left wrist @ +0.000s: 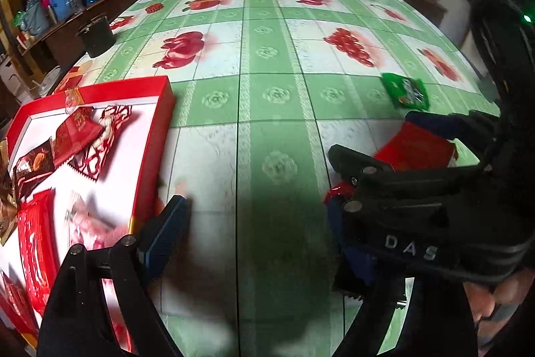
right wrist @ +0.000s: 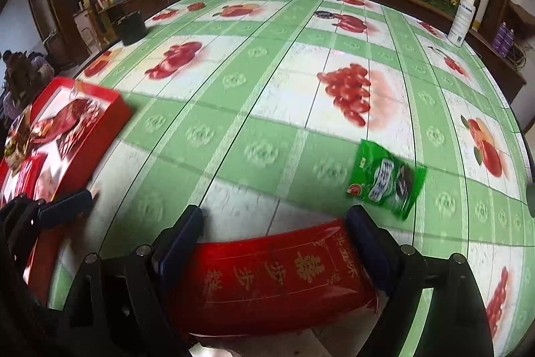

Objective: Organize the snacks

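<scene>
On the worktop [right wrist: 234, 136], covered by a green-and-white checked cloth printed with red fruit, two claws are in view. Right claw [right wrist: 274, 219]: both dark blue pads pressed against the ends of one red snack packet [right wrist: 267, 280], gripping it; packet is glossy red, wide, with gold characters and a thin gold border, slightly bowed between the pads. Left claw [left wrist: 257, 223]: jaws standing apart with only cloth between them, holding nothing; its left finger sits just beside the corner of the red box. One red box [left wrist: 152, 153], shallow, white inside, at the left side of the worktop; motion blur over much of it. Inside the box, several packets, exact count not readable: at least one dark brown wrapper [left wrist: 33, 169], one deep red wrapper [left wrist: 78, 132] lying over a red-and-white zigzag-edged one, one red patterned packet [left wrist: 36, 240] nearer the camera. One green snack packet [right wrist: 388, 179] lies loose and flat on the cloth, well apart from the box, just beyond the right claw's right finger; white and dark print on its face. At the far side: two black cups [left wrist: 97, 35], one white bottle [right wrist: 463, 19] near the right corner.
</scene>
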### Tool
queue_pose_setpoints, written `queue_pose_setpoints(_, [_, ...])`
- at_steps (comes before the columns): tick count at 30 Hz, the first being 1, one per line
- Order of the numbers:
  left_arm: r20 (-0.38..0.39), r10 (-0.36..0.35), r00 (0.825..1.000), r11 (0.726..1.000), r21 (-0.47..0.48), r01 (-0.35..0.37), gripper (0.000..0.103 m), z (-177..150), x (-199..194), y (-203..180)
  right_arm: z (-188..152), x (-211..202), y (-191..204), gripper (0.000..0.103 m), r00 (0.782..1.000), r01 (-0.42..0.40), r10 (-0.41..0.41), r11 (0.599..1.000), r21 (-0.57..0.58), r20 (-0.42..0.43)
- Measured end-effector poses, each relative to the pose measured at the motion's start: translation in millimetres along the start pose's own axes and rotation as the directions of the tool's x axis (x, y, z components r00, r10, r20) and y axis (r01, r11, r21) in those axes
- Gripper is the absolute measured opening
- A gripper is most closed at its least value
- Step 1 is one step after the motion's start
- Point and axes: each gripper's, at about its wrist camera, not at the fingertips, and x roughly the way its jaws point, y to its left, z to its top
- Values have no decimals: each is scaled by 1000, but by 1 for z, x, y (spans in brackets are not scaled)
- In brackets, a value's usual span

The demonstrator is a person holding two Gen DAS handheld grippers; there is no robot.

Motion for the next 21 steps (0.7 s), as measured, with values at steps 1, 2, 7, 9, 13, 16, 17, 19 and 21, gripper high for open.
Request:
queue_pose_setpoints(1, [5, -21, 1000, 1000, 1, 21, 86, -2, -4, 2, -1, -2, 0, 89, 1000, -9, 9, 1000, 9, -17])
queue_pose_setpoints(2, [16, -19, 1000, 1000, 1, 19, 86, -3, -10, 4, -2, -4, -2, 87, 1000, -13, 14, 1000, 26, -23])
queue_pose_setpoints(7, [48, -70, 996, 997, -23, 71, 86, -11, -29, 27, -12, -35, -26, 88, 999, -37, 33, 994, 107, 38])
queue_pose_setpoints(9, [51, -94, 994, 994, -50, 96, 86, -14, -34, 36, -19, -50, -40, 88, 997, -42, 33, 991, 130, 68])
queue_pose_setpoints(13, [62, -95, 994, 993, -65, 99, 86, -19, -44, 42, -34, -75, -70, 88, 994, -16, -2, 985, 174, 105])
queue_pose_setpoints(16, [70, -62, 996, 998, -14, 63, 86, -24, -51, 37, -49, -85, -87, 88, 994, -28, 8, 981, 190, 105])
queue_pose_setpoints(17, [71, -52, 996, 999, -2, 53, 86, -26, -52, 37, -53, -86, -89, 88, 995, -37, 18, 981, 189, 99])
queue_pose_setpoints(19, [64, -38, 997, 999, 16, 38, 86, -30, -53, 37, -63, -85, -91, 88, 995, -60, 46, 983, 171, 84])
queue_pose_setpoints(21, [55, -45, 997, 999, 18, 45, 86, -32, -53, 38, -70, -79, -87, 88, 996, -74, 66, 987, 140, 61])
